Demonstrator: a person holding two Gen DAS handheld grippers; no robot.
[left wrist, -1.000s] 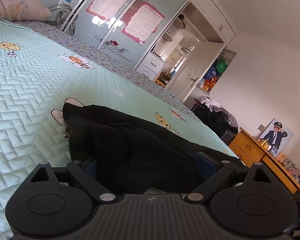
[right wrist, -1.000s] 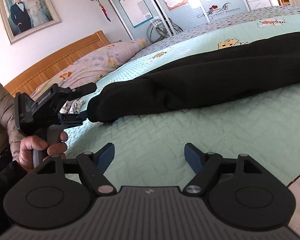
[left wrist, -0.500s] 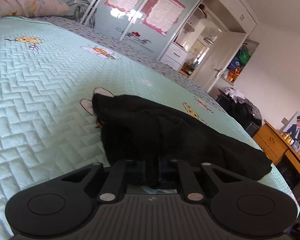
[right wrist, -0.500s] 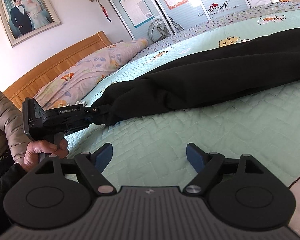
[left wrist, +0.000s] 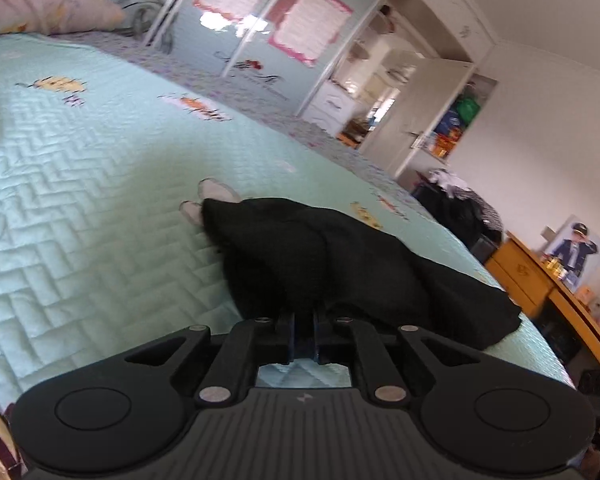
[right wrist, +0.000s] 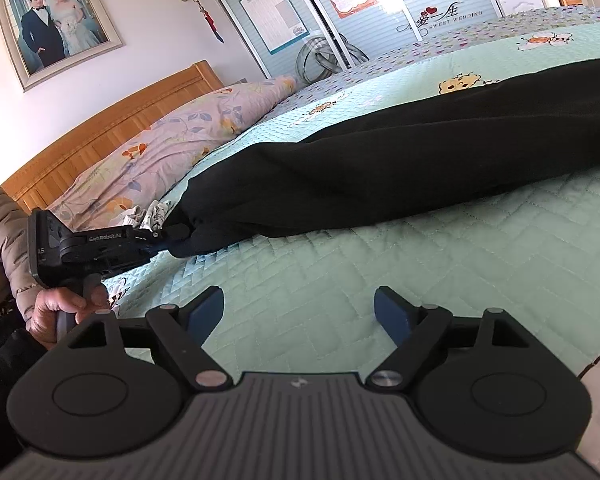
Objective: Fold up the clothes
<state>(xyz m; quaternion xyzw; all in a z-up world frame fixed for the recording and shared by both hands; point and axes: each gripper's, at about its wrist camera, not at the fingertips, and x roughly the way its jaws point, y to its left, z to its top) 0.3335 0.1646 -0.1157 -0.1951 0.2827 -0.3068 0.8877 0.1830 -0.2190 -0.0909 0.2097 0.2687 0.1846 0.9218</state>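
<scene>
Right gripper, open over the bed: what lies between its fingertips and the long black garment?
Only bare mint-green quilted bedspread separates the right gripper from the black garment, per the right wrist view.

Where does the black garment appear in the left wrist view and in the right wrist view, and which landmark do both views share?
Left wrist view: the black garment lies low in the centre, its near end pinched in the left gripper.
Right wrist view: it stretches from the right edge to the middle left, where the left gripper grips its end.
Shared landmark: the blue wardrobe doors behind the bed.
</scene>
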